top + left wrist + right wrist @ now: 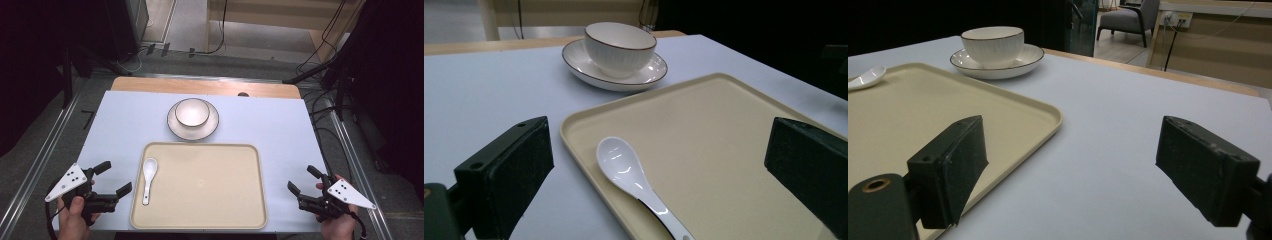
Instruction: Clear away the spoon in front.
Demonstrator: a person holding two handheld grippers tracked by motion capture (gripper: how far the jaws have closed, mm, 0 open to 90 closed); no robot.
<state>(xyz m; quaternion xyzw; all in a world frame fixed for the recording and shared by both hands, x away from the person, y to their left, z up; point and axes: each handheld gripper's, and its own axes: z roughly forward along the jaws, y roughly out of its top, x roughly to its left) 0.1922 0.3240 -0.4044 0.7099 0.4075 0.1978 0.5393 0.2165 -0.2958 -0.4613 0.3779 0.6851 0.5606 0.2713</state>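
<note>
Two hands come in from the bottom of the high view, each gripping a tool low over the pale surface point(280, 130). The left tool point(116, 179) hangs just left of the beige tray point(210, 210), jaws spread wide and angled toward the white spoon point(148, 176) lying along the tray's left edge. The right tool point(302, 180) hangs just right of the tray, jaws also wide, holding nothing. Beyond the tray, a white bowl point(192, 111) sits on a saucer point(211, 126).
</note>
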